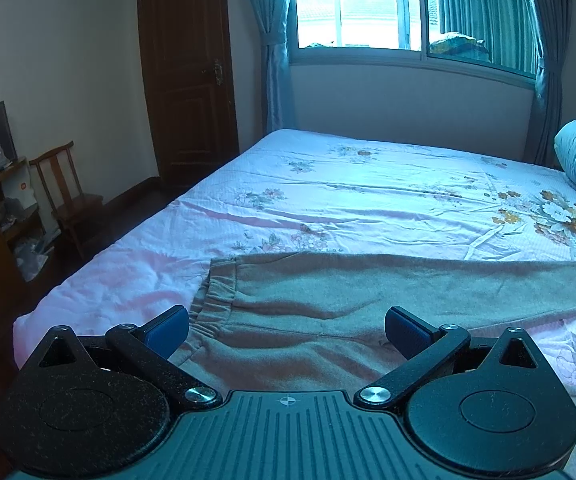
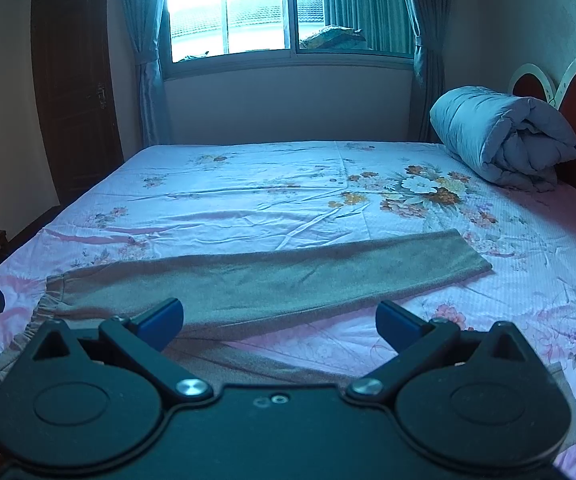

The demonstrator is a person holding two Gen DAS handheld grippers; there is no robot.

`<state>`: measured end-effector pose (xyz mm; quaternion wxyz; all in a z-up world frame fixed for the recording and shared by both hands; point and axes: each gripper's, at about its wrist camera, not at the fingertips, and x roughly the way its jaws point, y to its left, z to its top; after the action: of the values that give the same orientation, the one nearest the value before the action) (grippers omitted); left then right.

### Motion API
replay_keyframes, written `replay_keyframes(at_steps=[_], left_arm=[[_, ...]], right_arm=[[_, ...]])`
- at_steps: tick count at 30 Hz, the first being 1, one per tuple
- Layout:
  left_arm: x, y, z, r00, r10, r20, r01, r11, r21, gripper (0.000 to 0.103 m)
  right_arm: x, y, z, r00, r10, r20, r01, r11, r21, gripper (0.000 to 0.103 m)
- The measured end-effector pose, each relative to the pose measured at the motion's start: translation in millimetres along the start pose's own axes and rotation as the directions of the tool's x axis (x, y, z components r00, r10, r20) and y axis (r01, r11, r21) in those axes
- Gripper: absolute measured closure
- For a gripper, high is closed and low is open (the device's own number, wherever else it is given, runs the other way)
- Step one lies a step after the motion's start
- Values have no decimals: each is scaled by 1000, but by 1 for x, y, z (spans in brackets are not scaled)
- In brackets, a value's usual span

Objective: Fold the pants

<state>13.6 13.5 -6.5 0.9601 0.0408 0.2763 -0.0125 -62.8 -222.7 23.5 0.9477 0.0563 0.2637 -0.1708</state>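
Subject of task: one pair of grey-brown pants (image 2: 272,280), lying on the bed (image 2: 248,184) near its front edge, on a pink floral sheet.

Condition of the pants: spread flat, lengthwise across the bed. The elastic waistband (image 1: 214,300) lies toward the left side. One leg runs out to the right, ending at its hem (image 2: 476,256). In the right wrist view a second strip of the same cloth passes below that leg and under the tool, with bare sheet showing between the two; I judge this to be the other leg, lying apart from the first, though most of it is hidden by the tool body.

Progress: judged to be at the start. No fold across the length is visible, and the legs do not appear to be stacked one on the other. Remaining, in my judgement: bring one leg over the other, then fold the length down.

Left gripper (image 1: 287,330): jaws spread wide, holding nothing; hovers over the waist end of the pants.

Right gripper (image 2: 280,322): jaws spread wide, holding nothing; hovers above the leg section, toward the front edge of the bed.

Other items: a rolled grey quilt (image 2: 504,140) at the headboard, well apart from the pants.

Writing and labels: none readable on the pants or grippers. A white bag (image 1: 20,192) on the furniture at left carries a small orange mark; its text cannot be read.
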Motion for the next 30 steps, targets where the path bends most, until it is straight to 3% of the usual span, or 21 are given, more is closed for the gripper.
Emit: replay_keyframes(at_steps=[30], left_arm=[[18, 4, -2, 1000, 2, -22, -2, 1000, 4, 0]], right_arm=[[10, 4, -3, 1000, 10, -20, -10, 1000, -16, 6]])
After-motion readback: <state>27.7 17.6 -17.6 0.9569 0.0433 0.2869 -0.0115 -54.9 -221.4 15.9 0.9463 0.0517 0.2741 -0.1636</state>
